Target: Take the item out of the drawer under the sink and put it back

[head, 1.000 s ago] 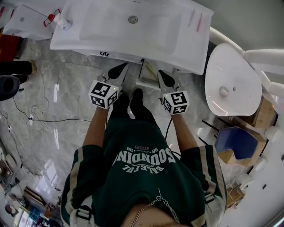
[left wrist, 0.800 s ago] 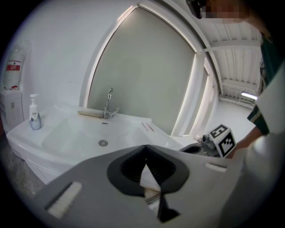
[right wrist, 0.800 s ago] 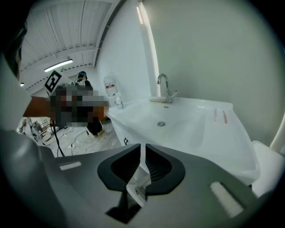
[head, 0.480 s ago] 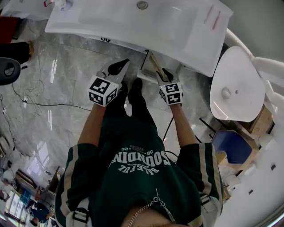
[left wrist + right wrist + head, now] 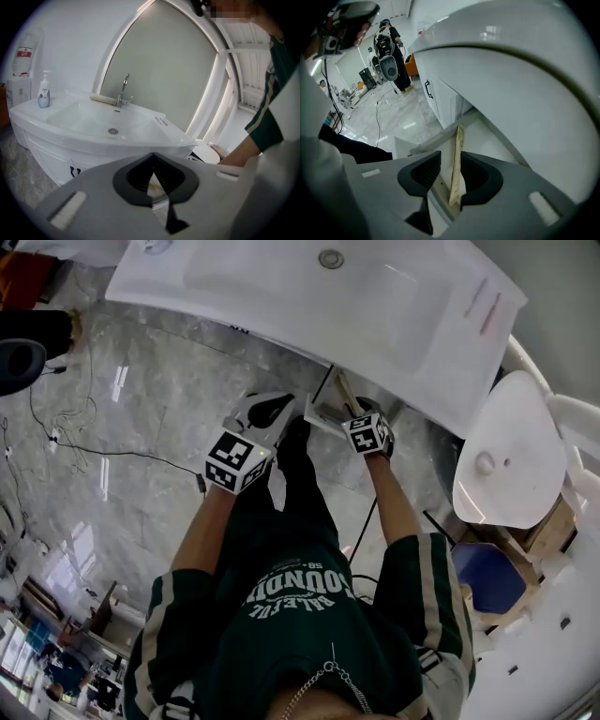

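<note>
Two tongs: the left tongs (image 5: 152,157) and the right tongs (image 5: 450,155). One pale flat stick (image 5: 457,164) — it stands between the right tongs, in the one open drawer (image 5: 483,138). One white sink (image 5: 84,122) lies beyond the left tongs, with one tap (image 5: 123,91) and one pump bottle (image 5: 43,89) on it. One white oval lid (image 5: 502,460) — off to the right of the right tongs.

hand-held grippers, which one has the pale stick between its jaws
The right hand-held gripper: its just-opened jaws straddle the stick; the left hand-held gripper is shut.
</note>
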`<control>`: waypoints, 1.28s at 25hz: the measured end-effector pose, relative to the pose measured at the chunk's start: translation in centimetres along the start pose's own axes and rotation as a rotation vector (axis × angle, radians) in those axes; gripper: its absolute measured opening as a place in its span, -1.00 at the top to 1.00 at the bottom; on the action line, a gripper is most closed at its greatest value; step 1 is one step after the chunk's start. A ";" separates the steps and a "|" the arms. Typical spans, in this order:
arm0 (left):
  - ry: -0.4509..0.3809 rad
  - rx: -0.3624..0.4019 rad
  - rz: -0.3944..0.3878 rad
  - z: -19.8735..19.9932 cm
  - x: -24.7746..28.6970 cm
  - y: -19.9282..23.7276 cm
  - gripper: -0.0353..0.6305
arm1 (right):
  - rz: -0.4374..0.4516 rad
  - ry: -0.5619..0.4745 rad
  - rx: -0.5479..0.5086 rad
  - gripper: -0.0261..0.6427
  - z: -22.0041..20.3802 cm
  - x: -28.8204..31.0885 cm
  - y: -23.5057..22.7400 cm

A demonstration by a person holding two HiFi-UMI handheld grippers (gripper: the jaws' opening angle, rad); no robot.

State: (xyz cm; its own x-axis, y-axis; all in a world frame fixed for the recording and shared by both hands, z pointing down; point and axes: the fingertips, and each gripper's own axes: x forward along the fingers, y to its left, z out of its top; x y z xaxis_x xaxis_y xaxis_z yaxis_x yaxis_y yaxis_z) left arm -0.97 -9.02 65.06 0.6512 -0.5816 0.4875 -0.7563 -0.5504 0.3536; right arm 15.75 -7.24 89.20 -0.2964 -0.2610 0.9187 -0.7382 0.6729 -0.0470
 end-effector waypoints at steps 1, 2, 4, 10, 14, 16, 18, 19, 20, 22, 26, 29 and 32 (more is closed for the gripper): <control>-0.004 -0.011 0.003 -0.2 0.0 0.1 0.75 | -0.007 0.022 -0.007 0.60 -0.4 0.8 -0.4; -0.007 -0.022 0.007 -0.3 -0.1 0.3 0.75 | -0.014 0.043 -0.009 0.60 -0.7 1.6 -0.8; -0.007 -0.038 0.016 -0.9 -0.6 1.0 0.75 | -0.020 0.083 0.001 0.56 -1.4 3.2 -1.1; 0.023 -0.080 0.054 -3.3 -1.9 3.5 0.75 | -0.070 0.144 -0.005 0.57 -2.4 6.7 -1.5; 0.035 -0.092 0.066 -3.8 -2.4 4.3 0.75 | -0.115 0.165 -0.021 0.57 -2.8 7.3 -2.0; 0.041 -0.088 0.064 -3.9 -2.4 4.6 0.75 | -0.108 0.189 -0.011 0.57 -3.2 7.9 -2.0; 0.047 -0.086 0.064 -4.0 -2.4 4.9 0.75 | -0.100 0.215 -0.002 0.58 -3.7 8.4 -1.9; 0.048 -0.085 0.063 -4.0 -2.4 5.1 0.75 | -0.097 0.228 0.003 0.65 -3.9 8.6 -2.0; 0.047 -0.085 0.062 -3.9 -2.3 5.3 0.75 | -0.098 0.238 0.010 0.75 -3.9 8.7 -2.0; 0.044 -0.085 0.057 -3.7 -2.2 5.4 0.75 | -0.103 0.243 0.024 0.78 -4.0 8.3 -2.0; 0.037 -0.082 0.038 -3.2 -2.1 5.0 0.75 | -0.110 0.240 0.038 0.78 -4.0 7.2 -1.7; 0.033 -0.078 0.023 -2.7 -1.9 4.7 0.75 | -0.130 0.214 0.035 0.78 -3.2 6.1 -1.9; 0.026 -0.071 0.006 -1.5 -1.9 3.9 0.75 | -0.149 0.176 0.031 0.78 -2.2 4.2 -1.9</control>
State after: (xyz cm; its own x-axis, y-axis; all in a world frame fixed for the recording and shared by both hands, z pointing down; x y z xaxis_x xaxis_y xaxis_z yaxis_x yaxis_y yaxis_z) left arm -5.28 -9.17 66.77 0.6455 -0.5684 0.5102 -0.7634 -0.5028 0.4056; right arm 17.27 -8.11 94.06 -0.0743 -0.2289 0.9706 -0.7852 0.6134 0.0846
